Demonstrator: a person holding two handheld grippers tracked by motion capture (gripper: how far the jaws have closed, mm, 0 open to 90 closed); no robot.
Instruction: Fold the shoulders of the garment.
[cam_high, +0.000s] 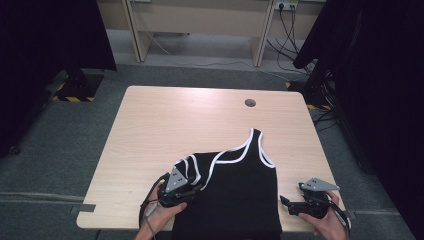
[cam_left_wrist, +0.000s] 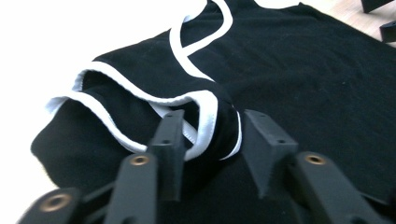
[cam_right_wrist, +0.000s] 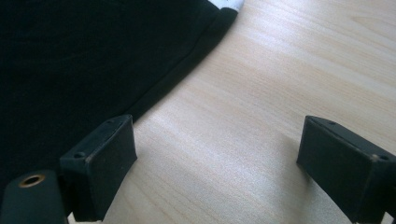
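Note:
A black tank top (cam_high: 240, 190) with white trim lies flat at the near edge of the wooden table (cam_high: 165, 120), one strap (cam_high: 255, 142) stretched toward the far side. Its left shoulder is folded over in a bunch (cam_left_wrist: 140, 107). My left gripper (cam_high: 196, 190) lies low at that bunch. Its jaws stand apart around a fold of trimmed fabric (cam_left_wrist: 212, 126), and the pads do not clearly press on it. My right gripper (cam_high: 286, 204) is open over bare wood (cam_right_wrist: 280, 70), just right of the top's side edge (cam_right_wrist: 177, 79), with nothing between its jaws (cam_right_wrist: 217, 135).
A round cable hole (cam_high: 250, 103) sits near the table's far edge. Dark curtains hang at both sides, and cables (cam_high: 320, 107) run over the floor at the far right. The top's lower part hangs off the table's near edge between the person's hands.

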